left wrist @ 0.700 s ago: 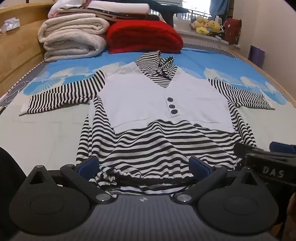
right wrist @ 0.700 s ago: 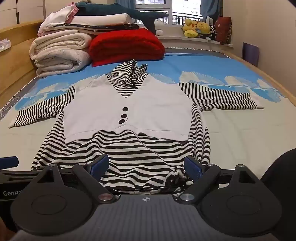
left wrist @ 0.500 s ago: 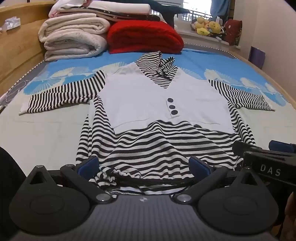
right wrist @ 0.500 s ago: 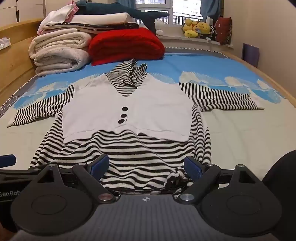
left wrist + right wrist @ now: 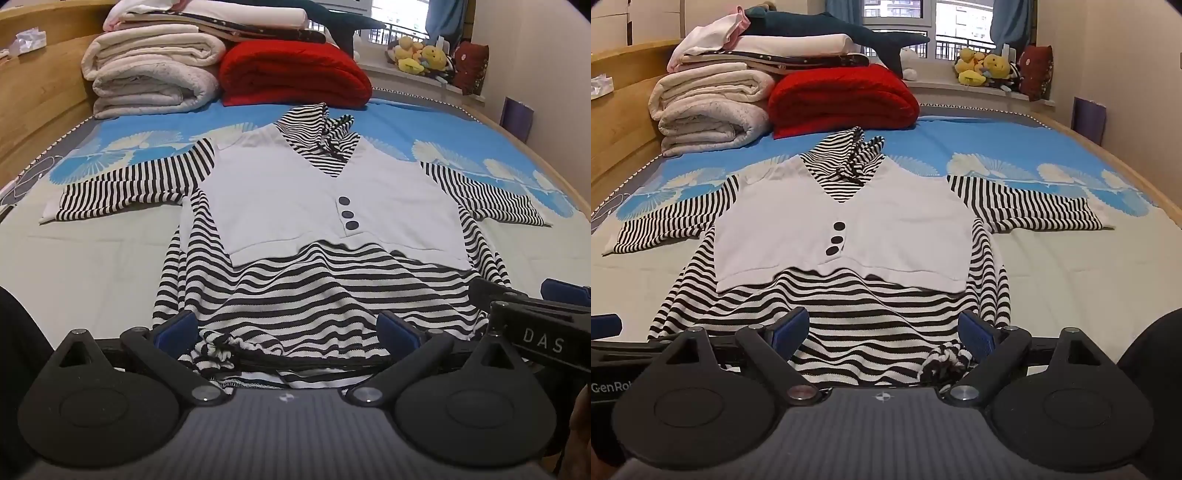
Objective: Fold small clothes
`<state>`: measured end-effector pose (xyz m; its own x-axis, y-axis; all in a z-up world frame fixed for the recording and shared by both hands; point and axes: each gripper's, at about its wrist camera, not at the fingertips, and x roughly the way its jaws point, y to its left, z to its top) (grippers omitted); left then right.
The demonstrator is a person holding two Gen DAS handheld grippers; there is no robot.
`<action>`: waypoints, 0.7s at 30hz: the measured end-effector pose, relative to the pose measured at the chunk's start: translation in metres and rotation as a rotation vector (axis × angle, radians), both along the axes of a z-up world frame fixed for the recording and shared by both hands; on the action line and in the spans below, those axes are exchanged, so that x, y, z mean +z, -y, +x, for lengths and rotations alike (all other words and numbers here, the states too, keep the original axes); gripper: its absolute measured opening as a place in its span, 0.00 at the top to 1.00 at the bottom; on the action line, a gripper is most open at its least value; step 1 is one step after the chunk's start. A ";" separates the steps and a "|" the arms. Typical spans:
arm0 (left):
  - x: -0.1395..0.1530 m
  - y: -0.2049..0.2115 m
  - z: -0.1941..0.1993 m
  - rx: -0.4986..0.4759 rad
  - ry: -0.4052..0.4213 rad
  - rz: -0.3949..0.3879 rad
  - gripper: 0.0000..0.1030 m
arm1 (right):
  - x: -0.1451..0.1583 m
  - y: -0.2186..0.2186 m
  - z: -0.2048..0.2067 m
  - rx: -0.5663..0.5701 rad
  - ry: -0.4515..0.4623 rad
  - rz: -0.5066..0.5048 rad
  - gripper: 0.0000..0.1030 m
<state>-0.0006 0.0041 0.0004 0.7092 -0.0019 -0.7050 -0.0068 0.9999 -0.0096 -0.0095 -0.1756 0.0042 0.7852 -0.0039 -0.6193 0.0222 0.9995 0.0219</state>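
Both grippers hang low over the near edge of the bed (image 5: 92, 266), tipped down at the top. Left gripper (image 5: 286, 328) has its blue fingers spread wide, with the hem of the striped top (image 5: 314, 295) lying between them and nothing pinched. Right gripper (image 5: 882, 328) is spread wide too, and it holds nothing.

Spread flat on the bed, the striped top has its front up. Its long way runs straight away from the grippers: the hem is right under them, and the hood (image 5: 855, 157) is at the far end, near the red blanket (image 5: 842, 99). One sleeve sticks out to each side.

A little bunched knot (image 5: 218, 349) sits at the hem by the left gripper's left finger. Another knot (image 5: 947, 358) sits by the right gripper's right finger. It may be touching that finger, but the view is too squashed to be sure.

So each gripper is nearest its own hem corner. I think the next job is to pinch the hem and carry it toward the hood.
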 end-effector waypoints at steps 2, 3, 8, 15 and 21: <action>0.000 0.001 0.000 0.000 0.001 0.002 0.00 | 0.000 -0.001 -0.001 0.000 0.005 -0.005 0.14; 0.000 0.001 0.000 0.001 0.001 0.004 0.00 | 0.000 -0.001 -0.001 0.000 0.006 -0.007 0.14; -0.001 0.001 0.000 0.003 0.001 0.002 0.00 | 0.000 -0.001 0.000 0.000 0.003 -0.009 0.14; 0.000 0.001 0.000 0.011 0.019 0.018 0.00 | 0.001 -0.001 0.001 -0.001 0.010 -0.010 0.15; 0.002 0.003 0.002 0.003 0.016 0.033 0.00 | 0.001 -0.002 0.000 0.003 0.017 -0.013 0.15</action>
